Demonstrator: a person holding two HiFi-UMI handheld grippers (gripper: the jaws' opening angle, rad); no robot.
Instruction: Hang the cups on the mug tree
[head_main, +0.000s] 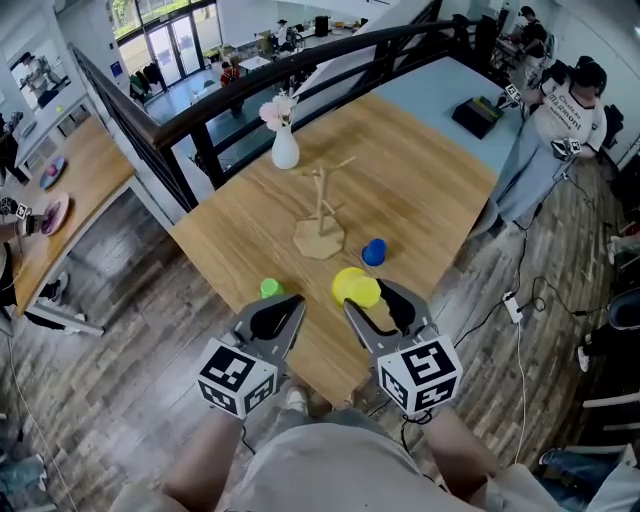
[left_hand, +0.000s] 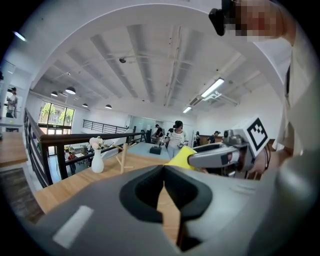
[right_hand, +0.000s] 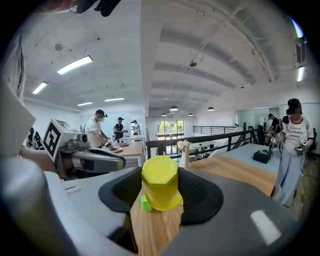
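A wooden mug tree (head_main: 322, 200) stands bare in the middle of the wooden table (head_main: 430, 190); it also shows in the left gripper view (left_hand: 122, 157). My right gripper (head_main: 366, 293) is shut on a yellow cup (head_main: 356, 287), held upside down above the table's near part. The right gripper view shows the yellow cup (right_hand: 161, 182) bottom up between the jaws. A blue cup (head_main: 374, 251) sits by the tree's base. A small green cup (head_main: 271, 288) rests on the table just beyond my left gripper (head_main: 290, 300), which is shut and holds nothing.
A white vase (head_main: 285, 150) with pale flowers stands behind the tree near the table's far edge. A black railing (head_main: 250, 90) runs behind the table. A person (head_main: 560, 120) stands at the far right. The table's near corner lies under the grippers.
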